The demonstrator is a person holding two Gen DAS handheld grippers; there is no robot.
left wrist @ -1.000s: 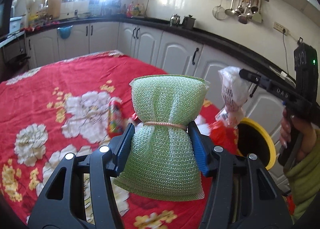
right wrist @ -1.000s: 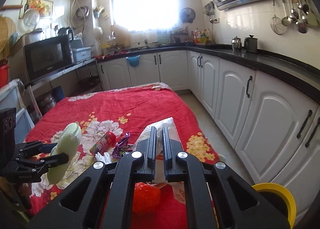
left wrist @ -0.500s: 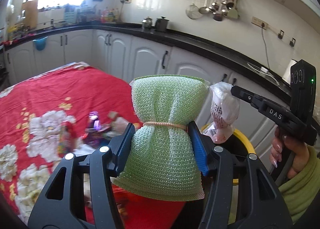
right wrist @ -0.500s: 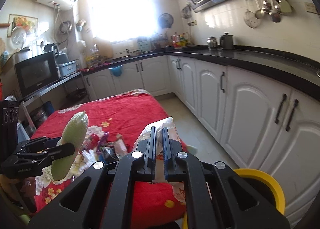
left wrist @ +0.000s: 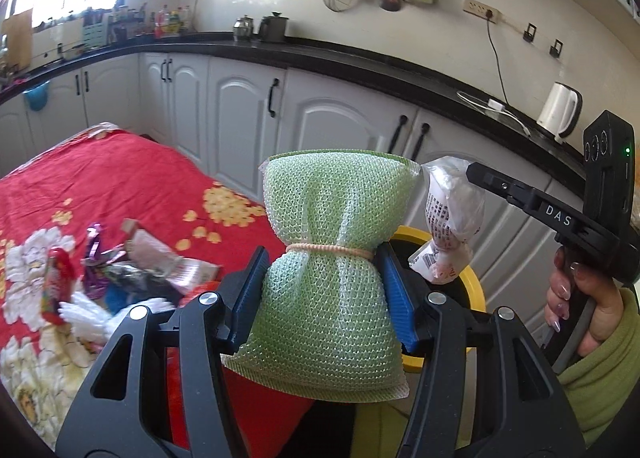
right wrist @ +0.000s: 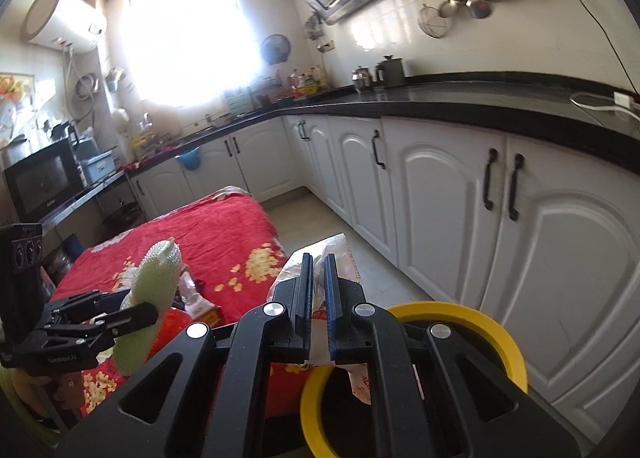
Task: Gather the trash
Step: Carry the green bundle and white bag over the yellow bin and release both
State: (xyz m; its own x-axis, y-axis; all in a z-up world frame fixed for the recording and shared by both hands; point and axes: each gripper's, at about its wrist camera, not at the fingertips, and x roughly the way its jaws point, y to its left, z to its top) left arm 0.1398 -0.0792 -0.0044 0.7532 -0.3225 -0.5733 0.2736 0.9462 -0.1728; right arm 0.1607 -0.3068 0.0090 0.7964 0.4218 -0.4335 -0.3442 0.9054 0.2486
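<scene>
Left tool (left wrist: 322,290) is clamped tight on a green mesh scrubber (left wrist: 334,258), pinching it right at the waist where a rubber band (left wrist: 330,249) cinches it, so the pad flares out above and below the blue fingers (left wrist: 250,290). It's up in the air, off the red floral bench (left wrist: 100,186), near that bench's right edge. In the right wrist view the scrubber (right wrist: 154,294) shows edge-on, sticking up out of that tool over the red cloth.

Right tool (right wrist: 318,298) is nearly closed, just a thin slit between the pads, and it's got a crumpled clear plastic wrapper (right wrist: 334,254) squeezed in there. From the left camera the wrapper (left wrist: 450,218) dangles off the tool tip, just above the yellow rim of the trash bin (left wrist: 476,286). The bin (right wrist: 456,318) sits on the floor just off the bench's corner, between the bench and the white cabinets (right wrist: 460,218), and its black opening is right under the right tool.

More trash left on the bench: a purple foil wrapper (left wrist: 96,258), a red packet (left wrist: 60,270), a white plastic glove (left wrist: 92,312) and a pinkish packet (left wrist: 160,258), all bunched together near the right edge.

There's an open strip of floor (right wrist: 320,214) running along the cabinets beyond the bin.
</scene>
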